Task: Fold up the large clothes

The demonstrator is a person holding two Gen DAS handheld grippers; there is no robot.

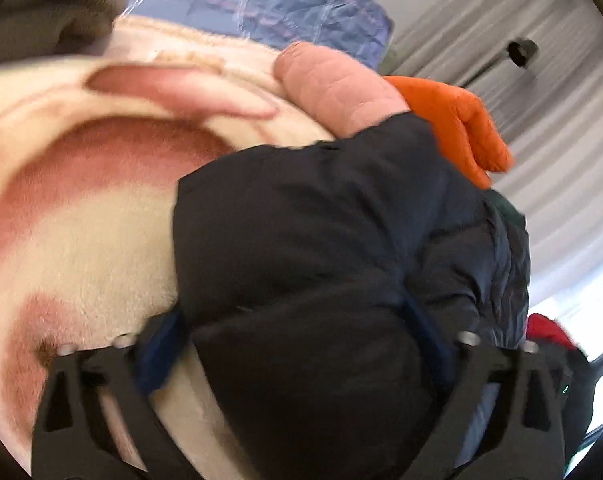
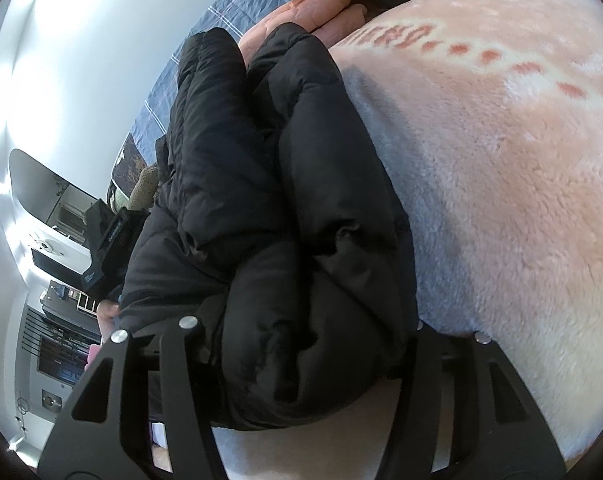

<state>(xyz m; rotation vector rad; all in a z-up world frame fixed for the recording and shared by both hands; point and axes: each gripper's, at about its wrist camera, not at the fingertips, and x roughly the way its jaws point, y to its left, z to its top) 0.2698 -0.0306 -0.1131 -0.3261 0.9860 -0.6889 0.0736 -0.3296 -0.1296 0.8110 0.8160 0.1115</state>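
A black puffer jacket (image 1: 333, 248) lies bunched on a cream and pink fleece blanket (image 1: 81, 220). My left gripper (image 1: 297, 344) stands wide around a thick fold of the jacket; the fabric fills the space between the fingers and hides the tips. In the right wrist view the same jacket (image 2: 269, 216) is folded lengthwise on the blanket (image 2: 501, 168). My right gripper (image 2: 301, 332) also straddles a fat roll of the jacket, fingers far apart, tips hidden by the fabric.
A pink garment (image 1: 337, 92) and an orange puffer (image 1: 461, 120) lie beyond the jacket, on a blue checked sheet (image 1: 281, 0). Grey curtains (image 1: 521, 60) hang at right. A red garment (image 1: 549, 328) shows at right. A desk with electronics (image 2: 61, 248) stands at left.
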